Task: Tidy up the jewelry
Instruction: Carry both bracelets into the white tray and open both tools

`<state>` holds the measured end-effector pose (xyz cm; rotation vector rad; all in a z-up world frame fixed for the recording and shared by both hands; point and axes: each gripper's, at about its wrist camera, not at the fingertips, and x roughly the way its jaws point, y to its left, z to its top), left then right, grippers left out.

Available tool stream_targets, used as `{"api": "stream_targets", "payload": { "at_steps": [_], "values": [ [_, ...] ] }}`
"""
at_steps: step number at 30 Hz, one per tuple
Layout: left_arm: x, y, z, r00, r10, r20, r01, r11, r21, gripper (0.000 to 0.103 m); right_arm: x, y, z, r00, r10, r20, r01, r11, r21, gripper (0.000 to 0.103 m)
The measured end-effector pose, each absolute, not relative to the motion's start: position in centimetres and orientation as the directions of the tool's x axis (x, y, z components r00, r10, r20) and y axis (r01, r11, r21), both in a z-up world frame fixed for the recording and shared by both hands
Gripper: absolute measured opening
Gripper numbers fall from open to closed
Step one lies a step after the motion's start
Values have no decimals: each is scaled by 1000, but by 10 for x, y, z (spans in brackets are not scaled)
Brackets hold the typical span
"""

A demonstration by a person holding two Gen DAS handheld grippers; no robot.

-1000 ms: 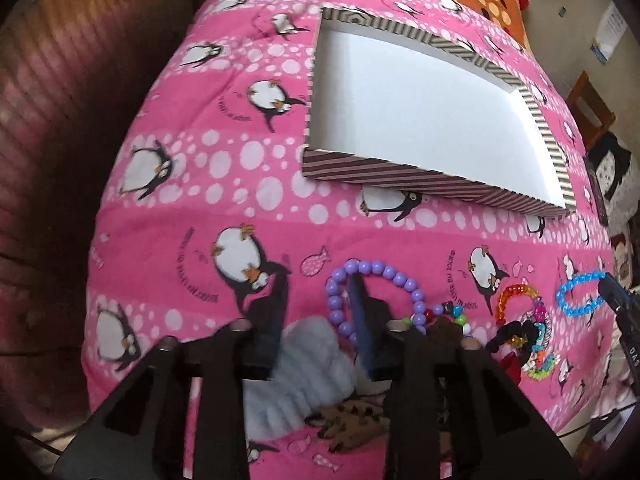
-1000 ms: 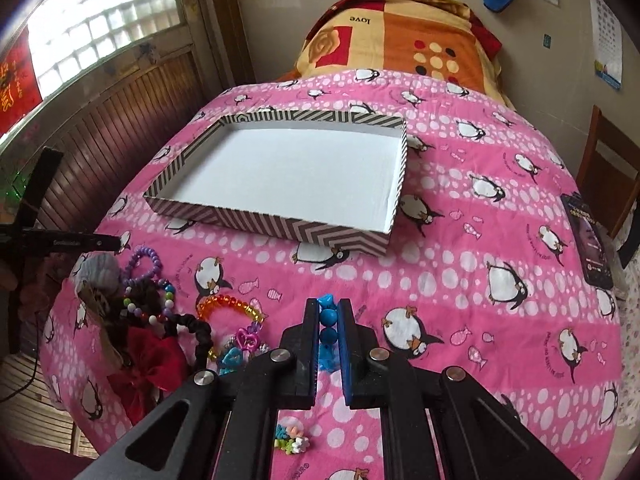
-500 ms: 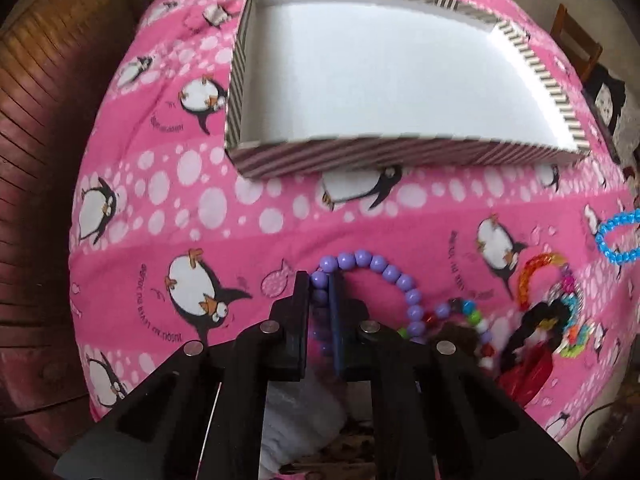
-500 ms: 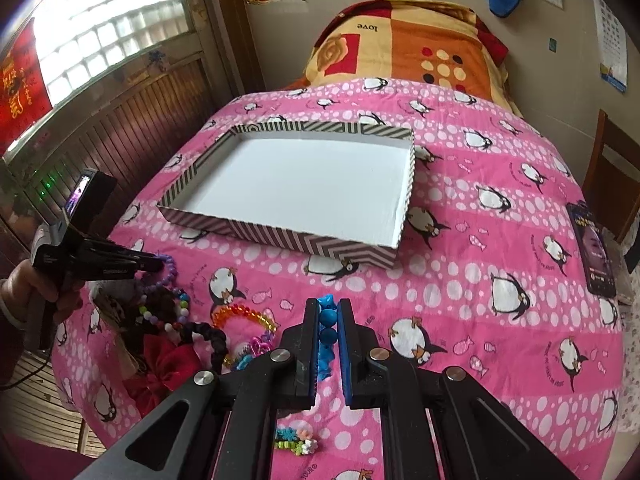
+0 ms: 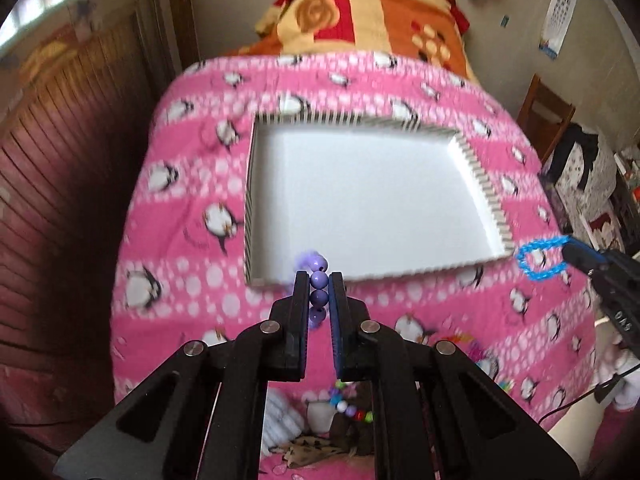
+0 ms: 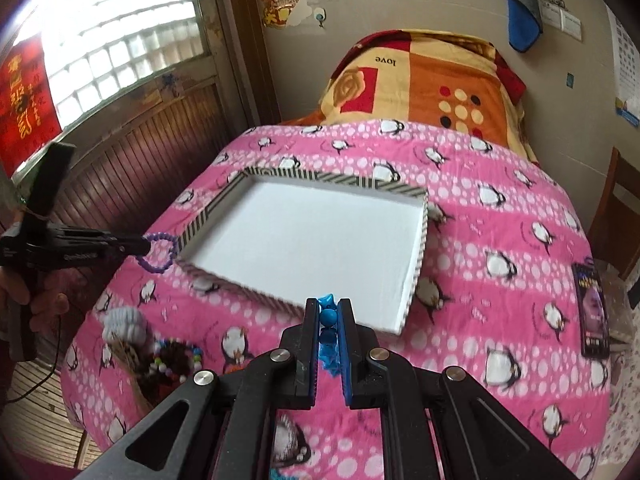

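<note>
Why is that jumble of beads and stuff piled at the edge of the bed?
That is the odd spot: loose multicoloured bead bracelets and a white knitted piece lie heaped on the pink penguin blanket, while the striped cardboard tray holds nothing yet. Nothing looks spilled or broken.

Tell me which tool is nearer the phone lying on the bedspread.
Right. The right tool, shut on the blue bracelet, hangs nearer the phone; the left tool, gripping the purple bracelet, is beyond the box.
</note>
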<state>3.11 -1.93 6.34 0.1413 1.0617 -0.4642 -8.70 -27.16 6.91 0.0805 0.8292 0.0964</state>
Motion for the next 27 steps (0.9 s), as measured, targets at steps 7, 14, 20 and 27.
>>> {"api": "stream_targets", "payload": {
  "at_steps": [7, 14, 20, 27],
  "values": [
    [50, -32, 75, 443, -278, -852, 417, 905, -79, 8, -57, -270, 71, 666, 115, -737, -65, 993, 97, 8],
    [64, -57, 64, 436, -265, -860, 430, 901, -59, 8, -30, -261, 61, 640, 148, -754, -90, 989, 117, 8],
    [85, -68, 38, 406, -237, -883, 407, 911, -57, 8, -5, -270, 31, 582, 169, -796, -71, 985, 158, 8],
    [114, -63, 2, 376, -167, -912, 343, 939, -31, 8, 25, -310, -20, 495, 126, -860, 13, 988, 153, 8]
  ]
}}
